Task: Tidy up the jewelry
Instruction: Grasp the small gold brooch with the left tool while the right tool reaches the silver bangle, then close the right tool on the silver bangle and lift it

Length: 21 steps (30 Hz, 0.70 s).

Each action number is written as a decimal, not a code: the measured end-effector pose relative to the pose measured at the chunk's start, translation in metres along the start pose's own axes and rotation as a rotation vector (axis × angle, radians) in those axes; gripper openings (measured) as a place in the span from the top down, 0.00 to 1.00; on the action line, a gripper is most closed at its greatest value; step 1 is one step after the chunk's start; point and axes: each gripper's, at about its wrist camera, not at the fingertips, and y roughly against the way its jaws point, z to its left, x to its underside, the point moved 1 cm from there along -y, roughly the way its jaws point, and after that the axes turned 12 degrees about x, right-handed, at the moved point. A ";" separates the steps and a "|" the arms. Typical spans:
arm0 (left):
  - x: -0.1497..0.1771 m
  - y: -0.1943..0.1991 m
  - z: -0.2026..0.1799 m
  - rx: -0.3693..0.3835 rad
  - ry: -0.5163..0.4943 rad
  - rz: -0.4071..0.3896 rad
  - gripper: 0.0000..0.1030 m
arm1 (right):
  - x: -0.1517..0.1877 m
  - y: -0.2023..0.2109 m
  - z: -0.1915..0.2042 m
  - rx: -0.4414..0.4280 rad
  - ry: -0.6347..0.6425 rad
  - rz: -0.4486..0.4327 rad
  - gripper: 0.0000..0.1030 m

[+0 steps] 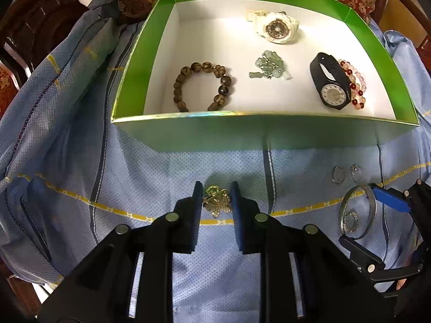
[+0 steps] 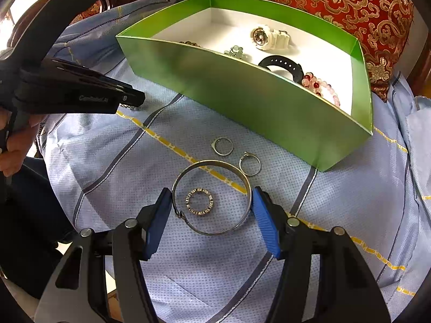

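The left tongs (image 1: 215,197) are clamped on a small gold brooch-like cluster (image 1: 217,202) that lies on the blue patterned cloth (image 1: 134,177), one pad touching each side of it. The right tongs (image 2: 211,202) are closed against the outer edge of a silver bangle (image 2: 212,197), blue pads (image 2: 262,215) pressing its left and right sides while it lies flat on the cloth. Inside the bangle, apart from its rim, rests a small studded ring (image 2: 200,201). Just beyond the bangle on the far side lie two thin silver rings (image 2: 223,146), one of them (image 2: 250,163) touching or nearly touching the bangle. Farther off stands the green box (image 1: 253,134) with a white floor, its near wall facing the tongs. In it, from left to right, lie a brown bead bracelet (image 1: 204,86), a pale green bead piece (image 1: 269,66) and a black watch (image 1: 330,80) leaning against a red and pink bead bracelet (image 1: 355,86); a white watch (image 1: 274,27) sits at the far side. A red and gold patterned cushion (image 2: 336,2) lies behind the box, and dark wooden furniture (image 1: 40,13) shows at the far left. A hand (image 2: 16,140) grips the left tool's handle at the left edge of the right wrist view
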 end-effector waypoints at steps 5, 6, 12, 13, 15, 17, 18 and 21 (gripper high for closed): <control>0.001 0.001 -0.006 0.007 -0.020 -0.003 0.80 | 0.000 -0.001 -0.002 0.002 -0.006 0.001 0.41; 0.002 0.002 -0.007 0.007 -0.024 -0.004 0.80 | 0.000 -0.001 -0.001 0.001 -0.005 0.001 0.41; 0.005 0.002 -0.011 0.009 -0.043 0.005 0.80 | 0.000 -0.003 0.001 0.003 0.005 0.006 0.41; 0.006 0.001 -0.012 0.008 -0.047 0.008 0.80 | 0.000 -0.004 0.001 0.007 0.006 0.008 0.41; 0.007 -0.001 -0.014 0.006 -0.057 0.014 0.80 | 0.000 -0.005 0.002 0.014 0.009 0.009 0.41; 0.006 -0.004 -0.015 0.006 -0.071 0.020 0.76 | 0.000 -0.004 0.002 0.028 0.013 0.006 0.41; 0.005 -0.006 -0.016 0.004 -0.075 0.020 0.74 | 0.000 -0.005 0.002 0.033 0.015 0.006 0.41; 0.007 -0.008 -0.020 -0.003 -0.089 0.022 0.74 | 0.001 -0.006 0.004 0.043 0.026 0.008 0.41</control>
